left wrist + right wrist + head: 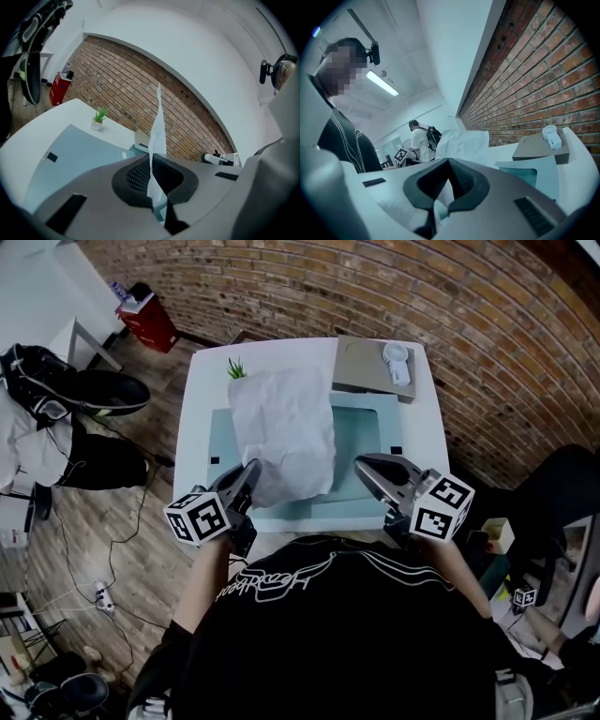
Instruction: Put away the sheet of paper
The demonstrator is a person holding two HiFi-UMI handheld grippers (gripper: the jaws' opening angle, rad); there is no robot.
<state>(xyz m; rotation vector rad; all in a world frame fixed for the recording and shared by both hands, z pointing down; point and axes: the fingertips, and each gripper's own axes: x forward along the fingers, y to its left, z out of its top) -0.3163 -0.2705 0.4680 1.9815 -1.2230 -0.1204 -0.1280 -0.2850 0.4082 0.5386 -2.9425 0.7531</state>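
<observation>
My left claw point(251, 471) clamps the sheet of paper point(281, 427) by its near edge, holding it above the teal mat point(361, 446) for carrying; my right claw point(367, 465), closed and empty, waits alongside; a flat grey box point(361, 364) lies beyond

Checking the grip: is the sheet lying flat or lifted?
Lifted: left gripper is shut on the sheet, which rises edge-on between its jaws.

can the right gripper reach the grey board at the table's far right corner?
Probably yes: the right gripper is empty, the sheet of paper hangs in the left gripper beside it, and nothing stands between it and the grey board.
</observation>
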